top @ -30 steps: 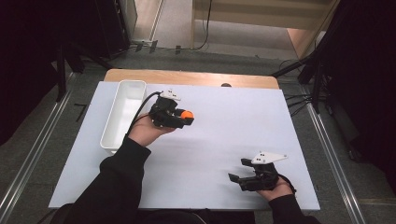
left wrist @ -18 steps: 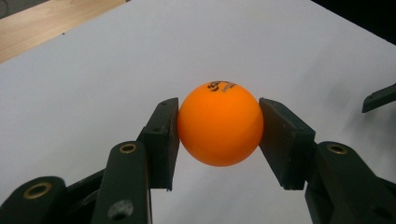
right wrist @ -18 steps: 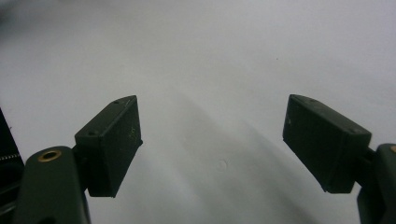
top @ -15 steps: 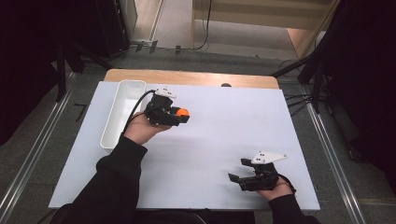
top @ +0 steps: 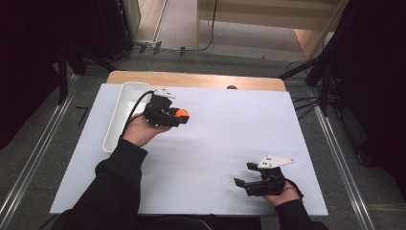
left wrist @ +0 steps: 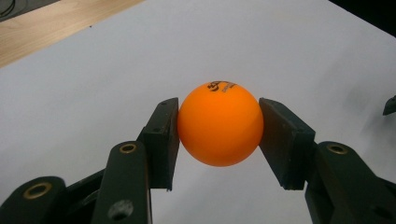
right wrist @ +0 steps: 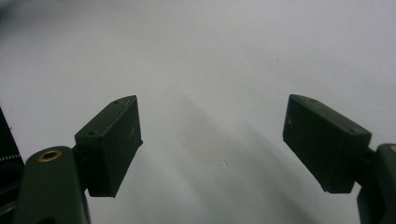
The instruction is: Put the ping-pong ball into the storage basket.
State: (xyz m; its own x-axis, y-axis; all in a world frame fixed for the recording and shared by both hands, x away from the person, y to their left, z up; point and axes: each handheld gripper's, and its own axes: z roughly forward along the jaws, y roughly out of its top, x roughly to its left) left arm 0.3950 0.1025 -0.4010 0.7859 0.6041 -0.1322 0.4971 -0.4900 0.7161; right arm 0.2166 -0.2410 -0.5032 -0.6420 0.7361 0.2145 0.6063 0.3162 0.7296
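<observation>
An orange ball (left wrist: 219, 123) with a small dark print on top is pinched between the two black pads of my left gripper (top: 181, 115), which is shut on it. In the high view the ball (top: 182, 113) hangs just above the white table top (top: 215, 139), right of a white tray (top: 112, 122), with the jaws pointing right. My right gripper (top: 243, 174) rests near the front right of the table. Its jaws (right wrist: 212, 135) stand wide open over bare white surface with nothing between them.
The long white tray lies along the table's left side, its far end near the wooden strip (top: 191, 79) at the back edge. A cable runs from the left gripper across the tray's rim. Dark floor and rails surround the table.
My left gripper has drifted slightly left, toward the tray, still holding the ball. The right gripper has stayed where it was.
</observation>
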